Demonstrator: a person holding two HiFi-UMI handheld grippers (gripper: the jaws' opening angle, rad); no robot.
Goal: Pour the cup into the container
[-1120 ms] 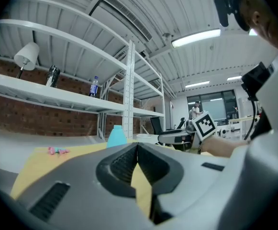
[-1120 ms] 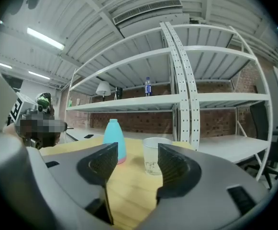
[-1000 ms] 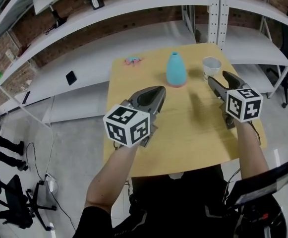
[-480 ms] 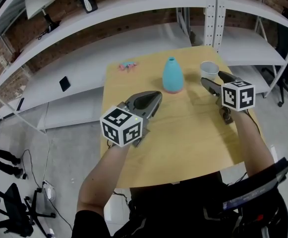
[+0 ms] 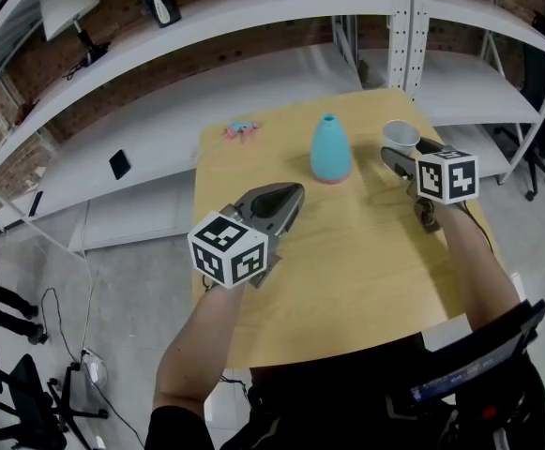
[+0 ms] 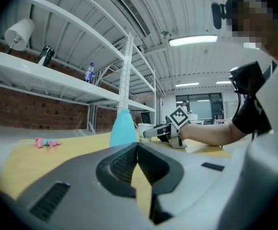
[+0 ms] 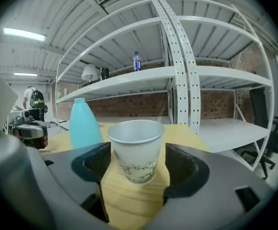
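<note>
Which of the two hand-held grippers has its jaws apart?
The right hand-held gripper: its jaws, just opened, flank the paper cup; the left hand-held gripper is shut.

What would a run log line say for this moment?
right tongs: open, just been opening, cup between, not gripped | left tongs: shut, empty | cup: upright on table, near blue container

The room is bright and evenly lit by ceiling strip lights point(image 6: 192, 40) that glare white overhead, so only soft, faint shadows lie on the yellow table point(image 5: 347, 261). Every view bends the shelves point(image 5: 234, 12) strongly towards the edges, and both gripper views go dark in the corners, with their nearest parts slightly soft
</note>
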